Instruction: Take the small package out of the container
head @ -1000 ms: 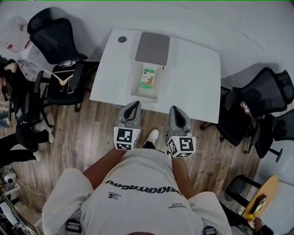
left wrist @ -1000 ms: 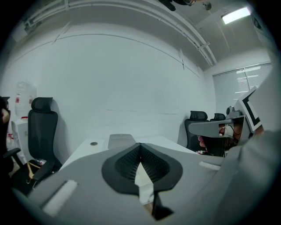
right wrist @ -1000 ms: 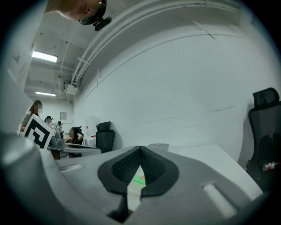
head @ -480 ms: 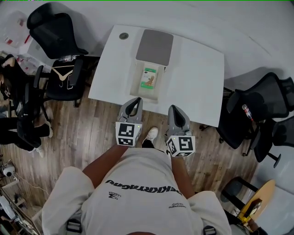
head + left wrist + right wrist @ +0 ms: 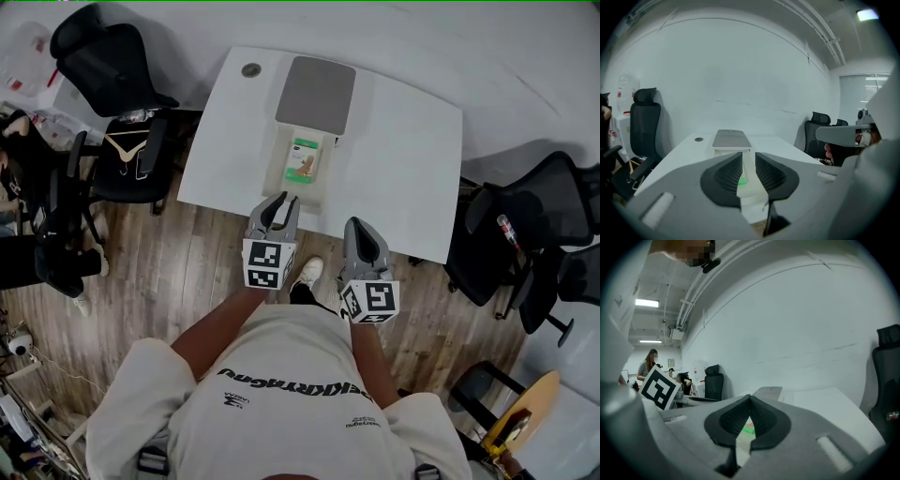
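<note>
The small package [image 5: 302, 161], white with a green patch on its label, lies flat inside the open container [image 5: 279, 180] on the white table [image 5: 403, 159]; its print is too small for me to read; a grey lid [image 5: 316, 94] sits at the container's far end. My left gripper [image 5: 281, 202] hovers at the container's near end, its jaws just opened a little with nothing between them; my right gripper [image 5: 361, 228] hangs beside it at the table edge, jaws closed together and empty.
</note>
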`<state>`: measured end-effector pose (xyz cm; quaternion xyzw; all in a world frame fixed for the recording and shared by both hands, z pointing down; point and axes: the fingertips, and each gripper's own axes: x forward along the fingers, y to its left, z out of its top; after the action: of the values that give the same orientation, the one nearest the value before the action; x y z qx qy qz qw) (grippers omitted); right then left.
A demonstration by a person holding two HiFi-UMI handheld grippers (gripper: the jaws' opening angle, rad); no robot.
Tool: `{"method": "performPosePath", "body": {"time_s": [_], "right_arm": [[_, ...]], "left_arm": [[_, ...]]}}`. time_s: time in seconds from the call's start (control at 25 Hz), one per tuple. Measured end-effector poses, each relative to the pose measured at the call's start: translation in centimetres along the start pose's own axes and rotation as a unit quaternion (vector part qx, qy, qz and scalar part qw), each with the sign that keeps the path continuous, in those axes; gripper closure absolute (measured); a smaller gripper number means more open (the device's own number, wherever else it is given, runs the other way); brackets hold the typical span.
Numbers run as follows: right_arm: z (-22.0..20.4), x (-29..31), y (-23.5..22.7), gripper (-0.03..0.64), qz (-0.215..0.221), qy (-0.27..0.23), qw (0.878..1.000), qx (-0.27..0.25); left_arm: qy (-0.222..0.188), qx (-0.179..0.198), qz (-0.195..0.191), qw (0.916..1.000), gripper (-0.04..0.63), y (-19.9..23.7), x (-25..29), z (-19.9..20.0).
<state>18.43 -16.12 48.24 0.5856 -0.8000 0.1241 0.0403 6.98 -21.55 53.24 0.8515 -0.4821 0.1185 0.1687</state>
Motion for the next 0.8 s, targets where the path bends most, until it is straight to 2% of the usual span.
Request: {"method": "performPosePath", "body": {"time_s": [0.8], "right_arm": [[-1.8, 2.1, -2.8, 0.617, 0.007, 0.025, 1.0, 0.012]], "left_arm": [[0.071, -0.019, 0.047, 0.9962, 0.334, 1.7, 7.5, -2.1]]}}
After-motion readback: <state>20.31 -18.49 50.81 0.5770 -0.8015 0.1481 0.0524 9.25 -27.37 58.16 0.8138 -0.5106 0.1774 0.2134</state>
